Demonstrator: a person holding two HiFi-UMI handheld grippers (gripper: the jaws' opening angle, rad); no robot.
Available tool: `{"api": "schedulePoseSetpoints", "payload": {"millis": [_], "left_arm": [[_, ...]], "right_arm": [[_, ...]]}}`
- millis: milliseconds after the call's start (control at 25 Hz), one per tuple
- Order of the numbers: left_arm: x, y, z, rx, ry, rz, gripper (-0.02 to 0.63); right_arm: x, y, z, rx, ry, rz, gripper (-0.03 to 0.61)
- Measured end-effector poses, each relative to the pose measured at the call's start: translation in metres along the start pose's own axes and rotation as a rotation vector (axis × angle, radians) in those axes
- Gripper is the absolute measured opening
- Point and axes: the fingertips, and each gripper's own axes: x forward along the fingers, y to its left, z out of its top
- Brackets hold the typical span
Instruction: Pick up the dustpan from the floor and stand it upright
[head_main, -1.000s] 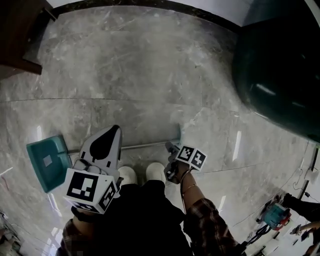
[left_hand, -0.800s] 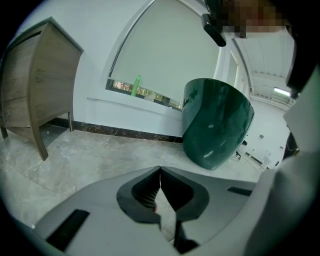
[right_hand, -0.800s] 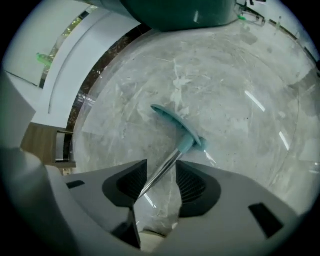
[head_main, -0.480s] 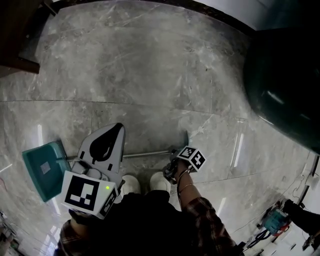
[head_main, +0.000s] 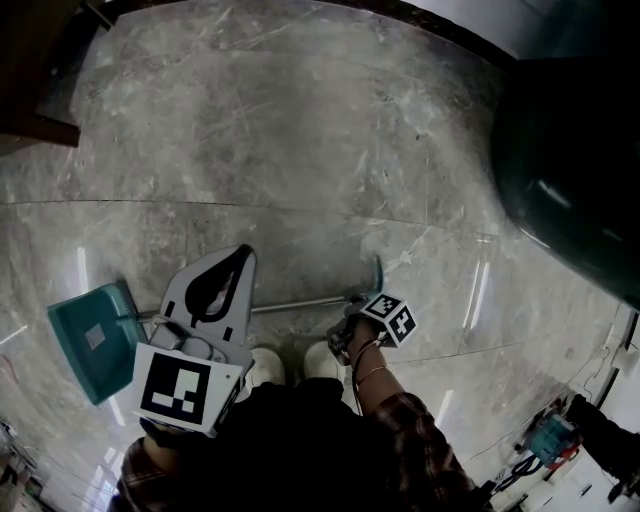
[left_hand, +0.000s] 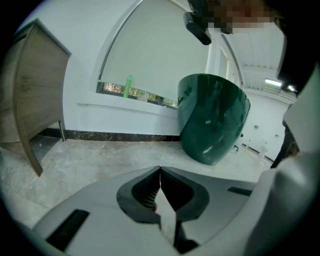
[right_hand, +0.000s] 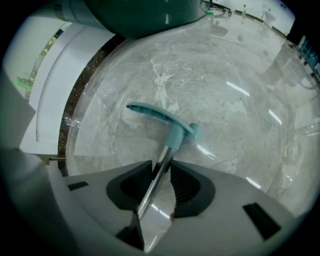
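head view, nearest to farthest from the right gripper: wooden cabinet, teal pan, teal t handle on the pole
The right gripper has just been closing its jaws on the metal pole between them.
1. teal T handle: just past the jaws, at the pole's end.
2. teal pan: the pole's other end, far left.
3. wooden cabinet: top left corner.

Floor here is polished grey marble-look tile (head_main: 300, 130), super shiny, lights bouncing off it. Big glossy dark green rounded tub (head_main: 570, 180) stands off to one side, near the white wall with its dark stone skirting (left_hand: 125, 136). Brown wooden cabinet (head_main: 35, 70) in the far corner. There's a small green bottle (left_hand: 128, 86) up on the window ledge, and a little teal gadget with cables (head_main: 551, 432) on the floor.
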Motion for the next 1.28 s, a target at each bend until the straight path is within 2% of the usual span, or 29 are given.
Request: {"api": "schedulePoseSetpoints", "payload": {"millis": [80,280,560,800,1280], "left_arm": [[-0.003,-0.005,0.005,0.018,0.005,0.002,0.012],[-0.015,-0.023,0.028,0.004,0.005,-0.011,0.012],[-0.057,-0.037,0.091,-0.013,-0.006,0.010,0.012],[-0.098,-0.045,0.154,-0.018,-0.020,0.028,0.012],[-0.181,-0.035,0.278,-0.065,-0.093,0.097,0.012]], "right_arm": [[-0.009,0.015,0.006,0.006,-0.032,0.028,0.118],[-0.050,0.052,0.026,0.012,-0.112,0.082,0.104],[-0.138,0.121,0.052,-0.008,-0.200,0.173,0.087],[-0.218,0.186,0.061,-0.085,-0.269,0.224,0.083],[-0.372,0.299,0.085,-0.299,-0.450,0.253,0.083]]}}
